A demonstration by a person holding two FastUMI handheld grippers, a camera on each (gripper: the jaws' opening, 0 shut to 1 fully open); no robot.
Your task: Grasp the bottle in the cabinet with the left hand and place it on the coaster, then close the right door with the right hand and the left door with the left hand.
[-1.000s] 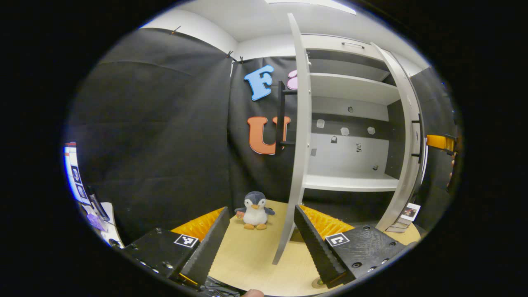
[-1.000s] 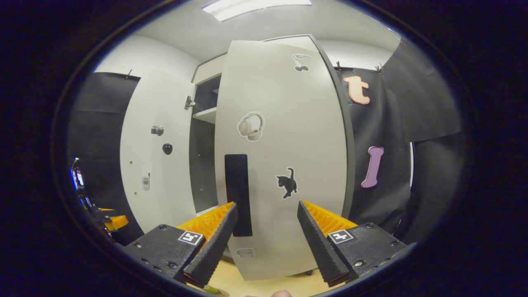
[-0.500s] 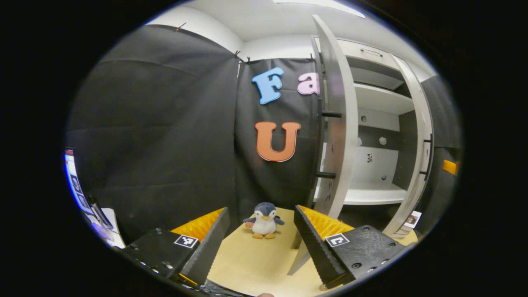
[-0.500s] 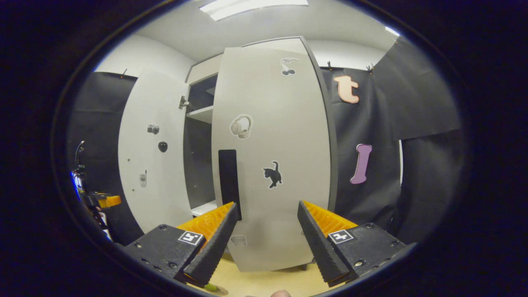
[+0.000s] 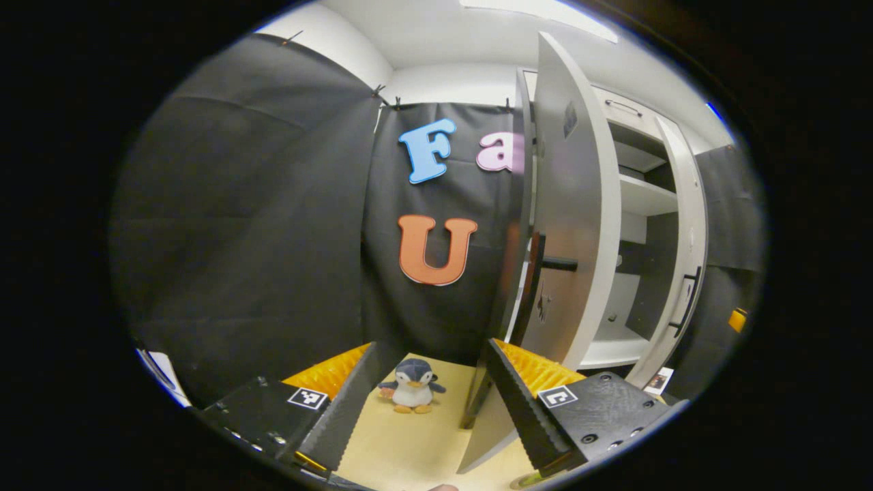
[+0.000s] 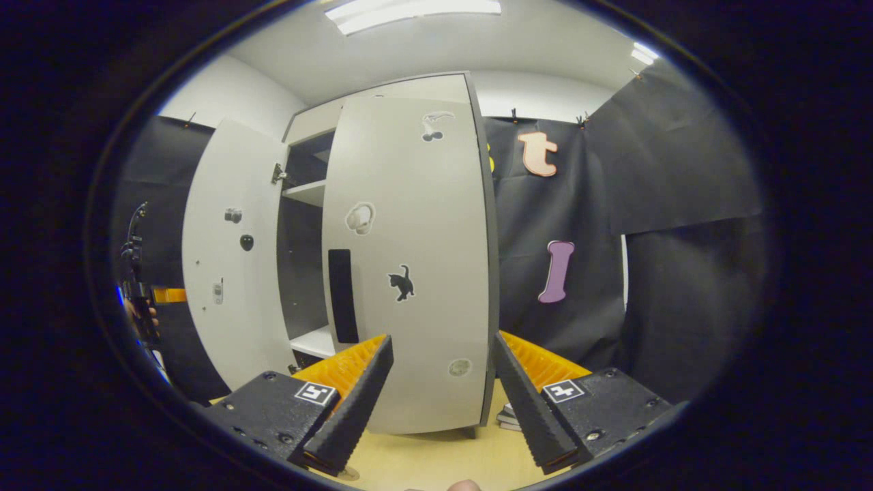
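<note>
Left tongs (image 5: 431, 351): spread wide, nothing between the toothed black fingers, poised low over the pale wooden worktop (image 5: 409, 447). Right tongs (image 6: 442, 337): likewise agape and gripping nothing, aimed at the outer face of the right door (image 6: 409, 273).

In the left gripper view, just past the fingertips, a small plush penguin (image 5: 411, 387) upright on the worktop, apart from both fingers. To its right, the left door (image 5: 569, 225) of the white cabinet (image 5: 641, 194), swung out and seen nearly edge-on, with a black bar handle (image 5: 545, 262) on the side facing the camera. Lower corner of that door just beside the right-hand finger; touching or not, cannot tell. Beyond it, bare white shelves, then the right door (image 5: 685, 273), also ajar, with its own dark handle. At the far right edge, a scrap of orange from the other tongs.

In the right gripper view, the right door partly swung in, not flush with the cabinet, with a dark gap and a shelf edge visible to its left. On its face, a black handle (image 6: 341, 294), a cat sticker (image 6: 402, 283) and a few paler stickers. Farther left, the left door (image 6: 218, 259) wide open, small stickers on its inner face. At the left edge, a hand (image 6: 140, 315) on the other tongs.

Bottle and coaster: nothing clear enough to place; merely a cropped round sliver at the bottom edge of each view.
</note>
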